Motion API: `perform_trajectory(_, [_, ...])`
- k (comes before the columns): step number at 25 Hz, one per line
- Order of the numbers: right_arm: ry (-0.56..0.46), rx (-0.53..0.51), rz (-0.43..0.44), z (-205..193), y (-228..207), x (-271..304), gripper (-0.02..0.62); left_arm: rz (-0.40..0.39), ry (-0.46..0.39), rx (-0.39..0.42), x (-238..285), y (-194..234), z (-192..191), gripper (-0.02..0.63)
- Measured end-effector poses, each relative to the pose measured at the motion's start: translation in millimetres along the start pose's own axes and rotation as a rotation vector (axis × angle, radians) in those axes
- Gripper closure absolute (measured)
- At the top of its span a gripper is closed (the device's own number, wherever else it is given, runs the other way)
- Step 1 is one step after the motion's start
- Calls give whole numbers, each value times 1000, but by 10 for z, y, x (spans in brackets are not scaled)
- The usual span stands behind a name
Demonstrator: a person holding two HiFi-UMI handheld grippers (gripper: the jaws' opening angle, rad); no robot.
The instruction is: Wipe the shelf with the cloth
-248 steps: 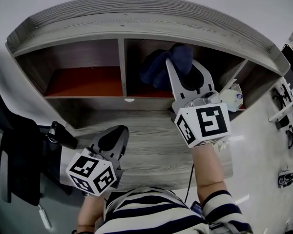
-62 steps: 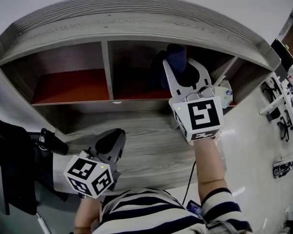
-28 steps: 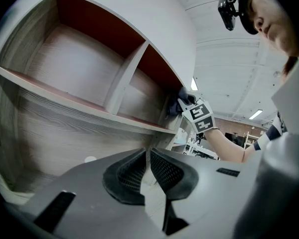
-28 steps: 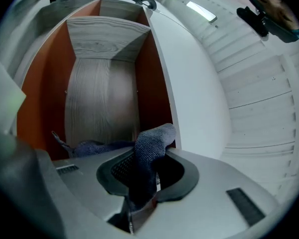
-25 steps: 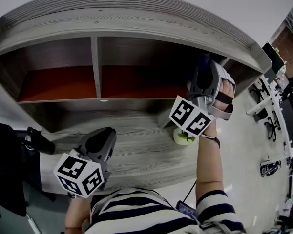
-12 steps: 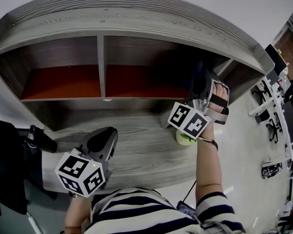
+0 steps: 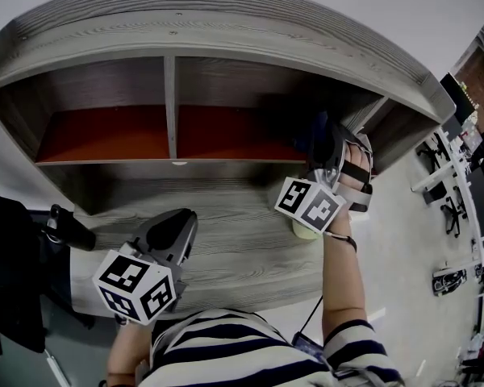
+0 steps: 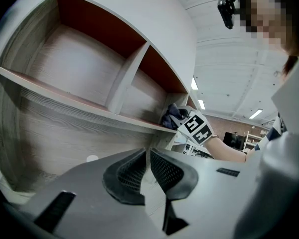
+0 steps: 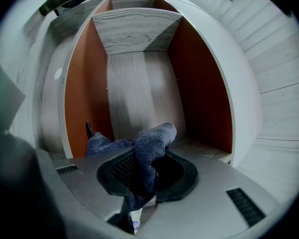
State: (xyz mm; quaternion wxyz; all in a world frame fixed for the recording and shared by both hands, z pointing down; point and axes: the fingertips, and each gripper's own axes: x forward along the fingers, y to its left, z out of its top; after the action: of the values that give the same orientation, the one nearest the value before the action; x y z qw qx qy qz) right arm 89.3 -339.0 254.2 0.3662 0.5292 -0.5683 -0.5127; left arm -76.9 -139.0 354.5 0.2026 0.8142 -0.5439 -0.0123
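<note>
A dark blue cloth (image 9: 152,141) is pinched between the jaws of my right gripper (image 9: 147,169), which is shut on it and rolled onto its side. In the head view the right gripper (image 7: 329,141) reaches into the right end of the wooden shelf (image 7: 226,43), pressing the cloth (image 7: 315,127) against the red-brown shelf floor (image 7: 105,131). My left gripper (image 7: 171,234) hangs low over the lower board, well apart from the cloth. Its jaws stand together with nothing between them in the left gripper view (image 8: 148,156), where the cloth (image 8: 172,116) shows far off.
An upright divider (image 7: 171,107) splits the shelf into two compartments. A pale green object (image 7: 306,232) sits on the lower board (image 7: 242,248) under my right gripper's cube. A black chair part (image 7: 64,228) sticks in from the left.
My right gripper has carried the cloth from the middle of the compartment to its right end and rolled onto its side; in the last half second it dropped slightly. The left gripper has barely moved.
</note>
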Motion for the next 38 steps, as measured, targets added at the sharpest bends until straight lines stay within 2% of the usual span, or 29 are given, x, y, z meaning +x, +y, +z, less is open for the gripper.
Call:
perform_trajectory(7, [20, 19, 57, -31, 134, -7, 503, 1, -2, 4, 15, -16, 4, 566])
perform_trajectory(16, [11, 137, 107, -33, 172, -55, 505, -2, -12, 11, 6, -58, 23, 566])
perform_trajectory(22, [-61, 381, 75, 14, -16, -200, 503, 2, -20, 9, -23, -51, 39, 566])
perform_trajectory(28, [-194, 716, 53, 122, -412, -490, 503, 1, -40, 13, -26, -87, 77, 565])
perform_trajectory(31, [-250, 858, 87, 135, -508, -632, 503, 5, -53, 11, -25, -92, 110, 565])
perform_trajectory(38, [-341, 1039, 190, 170, -443, -969, 503, 24, -83, 9, -26, -62, 179, 566])
